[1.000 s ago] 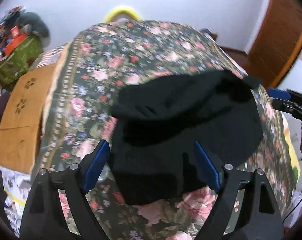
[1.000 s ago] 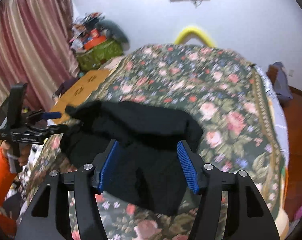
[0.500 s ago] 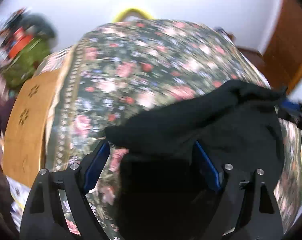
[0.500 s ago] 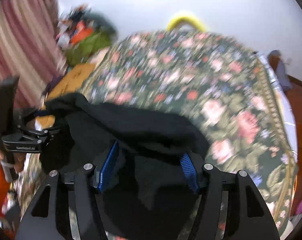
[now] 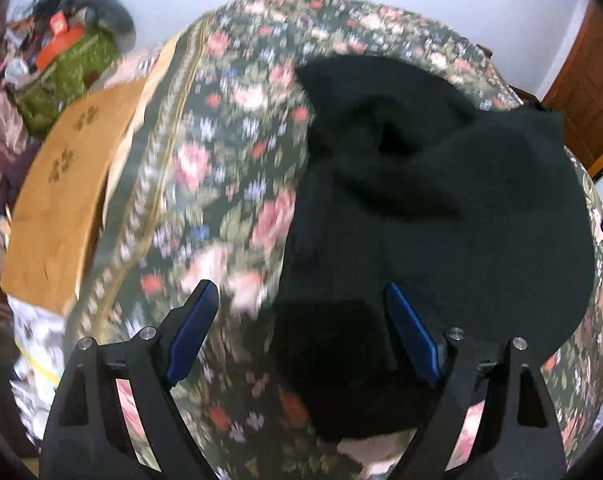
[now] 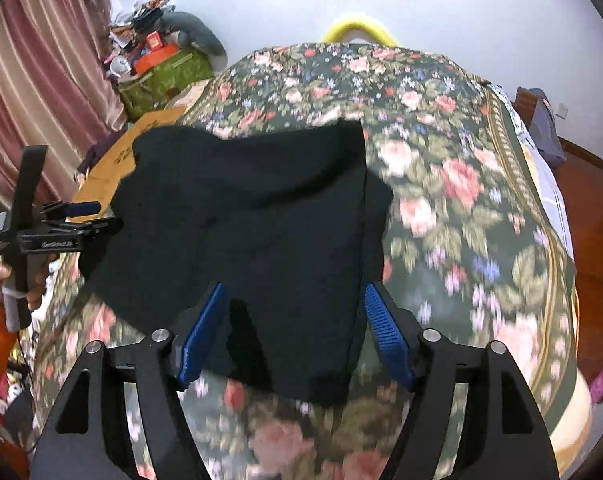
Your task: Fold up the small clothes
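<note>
- Left wrist view: I see the black garment (image 5: pixel 441 208) lying on the floral bedspread (image 5: pixel 221 184), doubled over with a loose hump near the top. The left gripper (image 5: pixel 301 336) stands wide, its left pad over bare bedspread, gripping nothing. I judge one fold laid, not yet flattened.
- Left wrist view only: a cardboard box (image 5: pixel 65 200) beside the bed.
- Right wrist view: the garment's near edge (image 6: pixel 285 372) sits between the pads of the right gripper (image 6: pixel 293 336), whose jaws have just been opening; I judge the cloth released. Remaining: smoothing, and possibly a further fold.
- Right wrist view only: the person's hand (image 6: pixel 33 280) carrying the left gripper at the garment's left edge, and the straight right-hand fold line.
</note>
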A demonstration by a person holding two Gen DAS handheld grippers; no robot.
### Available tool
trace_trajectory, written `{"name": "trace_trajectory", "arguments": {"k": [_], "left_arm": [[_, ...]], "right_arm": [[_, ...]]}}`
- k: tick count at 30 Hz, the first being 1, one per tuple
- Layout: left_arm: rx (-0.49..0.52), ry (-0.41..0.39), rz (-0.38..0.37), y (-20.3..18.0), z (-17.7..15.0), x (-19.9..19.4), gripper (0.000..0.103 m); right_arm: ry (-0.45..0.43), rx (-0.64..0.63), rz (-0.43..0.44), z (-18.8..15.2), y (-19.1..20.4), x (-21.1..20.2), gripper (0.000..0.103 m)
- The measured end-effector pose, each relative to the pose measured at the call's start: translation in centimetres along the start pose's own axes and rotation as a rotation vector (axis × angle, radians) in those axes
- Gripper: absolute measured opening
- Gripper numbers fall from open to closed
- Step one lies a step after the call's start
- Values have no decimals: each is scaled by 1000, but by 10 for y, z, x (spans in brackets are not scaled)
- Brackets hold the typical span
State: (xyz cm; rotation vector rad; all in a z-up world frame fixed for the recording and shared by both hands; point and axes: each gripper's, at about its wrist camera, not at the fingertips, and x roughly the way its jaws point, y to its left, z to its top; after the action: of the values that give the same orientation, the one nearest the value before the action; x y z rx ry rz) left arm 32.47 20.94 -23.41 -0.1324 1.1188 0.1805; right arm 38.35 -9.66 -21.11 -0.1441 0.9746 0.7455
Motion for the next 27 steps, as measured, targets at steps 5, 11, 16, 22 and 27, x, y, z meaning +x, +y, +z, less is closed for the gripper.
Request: {"name": "trace_trajectory", "arguments": {"k": [5,11,16,22,27], "left_arm": [[-131,49,-154,12,-17,6,86],[-156,62,-246,1,-25,5,62],[-126,54,-259,-10,-28,-3,34],[-12,42,-206,-14,-23,-10,32],[-24,18,-174,-7,-11,-7,65]], "right_arm": [[42,25,5,-25,0,-1,71],[17,66,-1,-32,-7,3,71],[24,162,59,-22,-24,26,71],[-37,226,84,-4,-36,32,71],[-36,222,59,6,-46,34,71]]}}
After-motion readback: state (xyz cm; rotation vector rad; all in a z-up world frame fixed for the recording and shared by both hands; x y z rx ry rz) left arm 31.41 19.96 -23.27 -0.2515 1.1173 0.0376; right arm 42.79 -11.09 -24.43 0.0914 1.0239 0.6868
